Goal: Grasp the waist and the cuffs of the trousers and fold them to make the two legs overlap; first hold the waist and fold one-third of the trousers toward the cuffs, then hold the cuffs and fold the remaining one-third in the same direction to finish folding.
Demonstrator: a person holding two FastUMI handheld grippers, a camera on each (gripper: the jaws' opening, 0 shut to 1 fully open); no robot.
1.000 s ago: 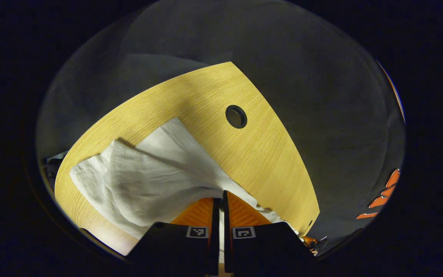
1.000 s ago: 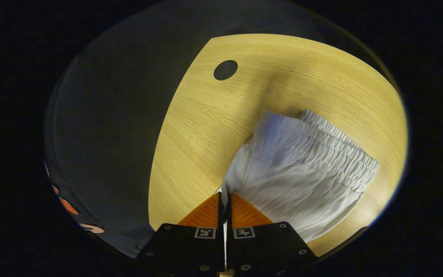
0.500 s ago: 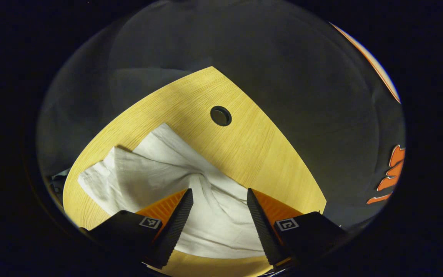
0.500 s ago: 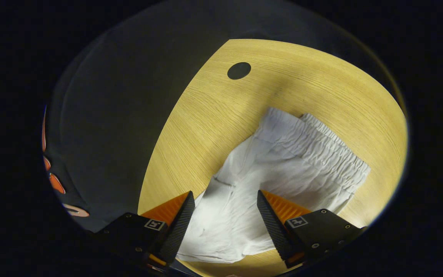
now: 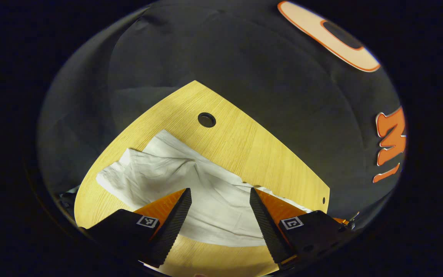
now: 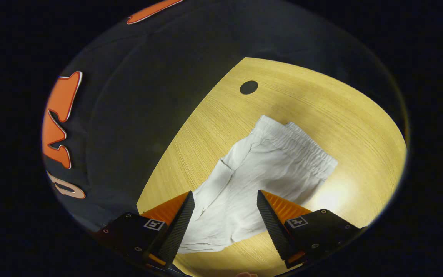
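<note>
The left tool (image 5: pixel 220 194) is hovering with fingers spread wide above rumpled white fabric trousers (image 5: pixel 190 184), which are lying on the pale wooden surface (image 5: pixel 260 154) near its round dark hole (image 5: pixel 206 119).

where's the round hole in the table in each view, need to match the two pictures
Left gripper view: the round hole sits upper centre, just beyond the far edge of the white trousers.
Right gripper view: the hole lies upper centre-right, near the table's left edge, beyond the elastic waist.
Shared landmark: the white trousers on the wooden table.
</note>
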